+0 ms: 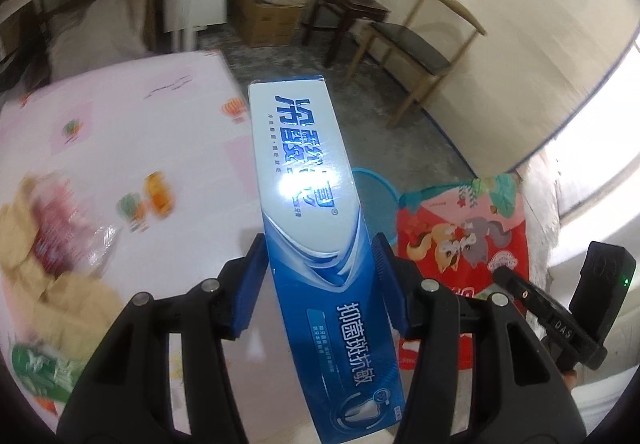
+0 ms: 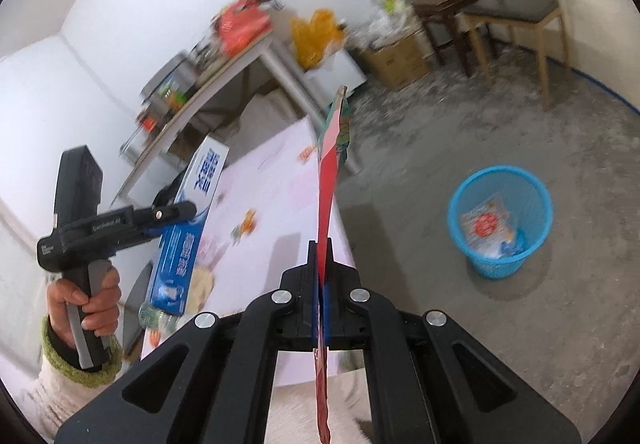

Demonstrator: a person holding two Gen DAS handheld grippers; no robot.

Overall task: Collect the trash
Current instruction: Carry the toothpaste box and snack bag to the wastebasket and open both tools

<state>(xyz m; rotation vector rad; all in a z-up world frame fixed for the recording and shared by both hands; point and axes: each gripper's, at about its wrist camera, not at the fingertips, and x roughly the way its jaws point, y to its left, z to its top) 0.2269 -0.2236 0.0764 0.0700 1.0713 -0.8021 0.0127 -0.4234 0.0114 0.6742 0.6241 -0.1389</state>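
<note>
The left gripper (image 1: 320, 272) grasps a blue and white toothpaste box (image 1: 316, 228) across its width, its blue fingers (image 1: 250, 284) pressed against the two long sides; the box sticks out past them, tilted up and away over the edge of the worktop (image 1: 132, 124). From the right wrist view the same box (image 2: 188, 220) is seen raised above the worktop's (image 2: 280, 172) near left part, carried by the left gripper (image 2: 176, 210), which a hand (image 2: 86, 304) in a cream sleeve with a green cuff holds by its handle.

The right gripper (image 2: 320, 272) is clenched tight on a flat red snack wrapper (image 2: 328, 180), seen edge-on and standing upright between the fingers (image 2: 310, 276), beside the worktop's right edge. In the left wrist view the wrapper's face (image 1: 460, 236) shows cartoon squirrels.

A blue mesh wastebasket (image 2: 500, 220) stands on the concrete floor to the right of the worktop, well apart from both grippers, with crumpled wrappers (image 2: 488, 224) inside it.

On the pink patterned worktop, blurred, lie a clear plastic wrapper with something red (image 1: 68, 236), brown paper (image 1: 76, 308) and a green packet (image 1: 36, 368) near its left side. Beyond the worktop stand a wooden chair (image 2: 516, 8), a dark stool (image 2: 448, 16) and a cardboard box (image 2: 396, 60) full of bags
</note>
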